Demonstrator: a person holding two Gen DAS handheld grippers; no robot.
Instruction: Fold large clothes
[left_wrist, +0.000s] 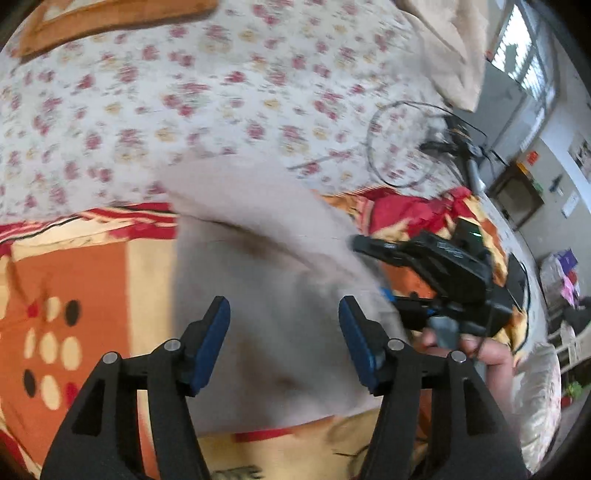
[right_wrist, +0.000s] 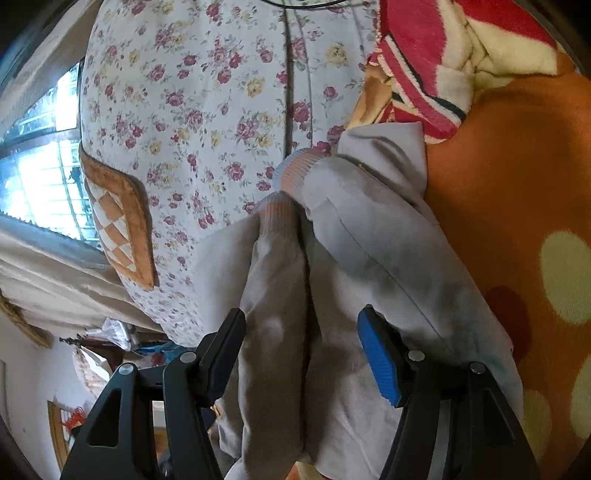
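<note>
A grey garment (left_wrist: 273, 280) lies spread on the bed, half on the orange blanket and half on the floral sheet. My left gripper (left_wrist: 284, 332) hovers over its middle, open, with the blue pads clear of the cloth. In the right wrist view the garment (right_wrist: 369, 251) shows two sleeves laid side by side, their ribbed cuffs (right_wrist: 284, 206) pointing away. My right gripper (right_wrist: 301, 350) stands open astride the sleeves; cloth lies between the jaws, and I see no pinch. In the left wrist view the right gripper's black body (left_wrist: 454, 273) sits at the garment's right edge, held by a hand (left_wrist: 487, 354).
An orange blanket with pale and dark dots (left_wrist: 74, 325) covers the near bed, a floral sheet (left_wrist: 184, 92) the far part. A black cable loop (left_wrist: 402, 144) lies at the right. A checked orange cushion (right_wrist: 118, 221) sits near a window (right_wrist: 40, 177).
</note>
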